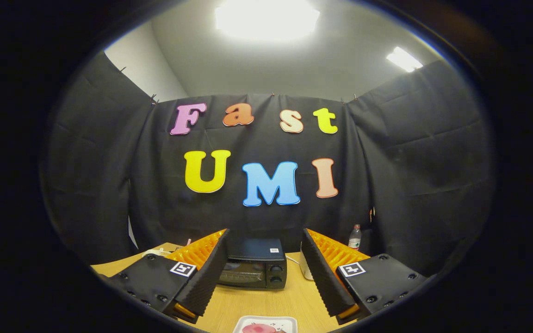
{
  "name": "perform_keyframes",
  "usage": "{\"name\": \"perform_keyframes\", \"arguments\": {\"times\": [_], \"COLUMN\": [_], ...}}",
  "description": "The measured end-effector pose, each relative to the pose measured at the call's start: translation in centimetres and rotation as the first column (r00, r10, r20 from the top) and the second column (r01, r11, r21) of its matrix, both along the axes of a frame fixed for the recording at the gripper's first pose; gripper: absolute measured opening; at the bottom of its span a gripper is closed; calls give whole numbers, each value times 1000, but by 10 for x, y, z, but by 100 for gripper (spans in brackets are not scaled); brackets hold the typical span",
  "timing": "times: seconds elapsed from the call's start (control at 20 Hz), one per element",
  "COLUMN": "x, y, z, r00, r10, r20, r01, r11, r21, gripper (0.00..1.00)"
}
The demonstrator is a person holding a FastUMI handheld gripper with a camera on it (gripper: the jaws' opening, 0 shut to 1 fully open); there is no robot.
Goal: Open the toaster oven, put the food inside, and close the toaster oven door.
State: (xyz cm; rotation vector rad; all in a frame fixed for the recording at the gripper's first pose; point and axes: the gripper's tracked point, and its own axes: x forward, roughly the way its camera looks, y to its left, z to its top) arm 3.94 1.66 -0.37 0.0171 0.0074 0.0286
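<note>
1. Your gripper (266,249) is spread wide, fingers well apart and pinching nothing. It hangs above the table (257,303), touching no object.

2. The oven (253,268) sits just beyond the fingertips, framed in the gap between them. It stands on the table close to the booth's black wall, and its door is shut. Two knobs sit one above the other on its right end, with the dark glass door to their left.

3. The tray (265,321) lies on the table near you, below and between the fingers, well apart from the oven. It is a pale, shallow tray with rounded corners, and you see its far part.

4. The food (258,329) rests in the tray: a pink, round piece. A small darker bit lies just beside it on the right; what that bit is cannot be told.

5. A white thing (305,272) stands on the table just right of the oven, partly hidden by your right finger. A thin white cord runs from the oven toward it.

6. A bottle (355,237) with a red cap stands upright farther right, near the wall, beyond your right finger.

7. Some pale object (156,252) lies on the table's far left, past your left finger; it is too small to make out.

8. Two ceiling lights (266,18) glare overhead.
</note>
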Motion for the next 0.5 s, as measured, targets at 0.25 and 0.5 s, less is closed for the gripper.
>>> {"name": "perform_keyframes", "arguments": {"times": [0.25,0.5], "x": [37,80], "y": [15,32], "z": [-5,-25], "r00": [1000,998], "r10": [29,49], "r20": [-2,-28], "r01": [-29,-48], "r11": [1000,998], "r21": [10,36], "gripper": [96,96]}}
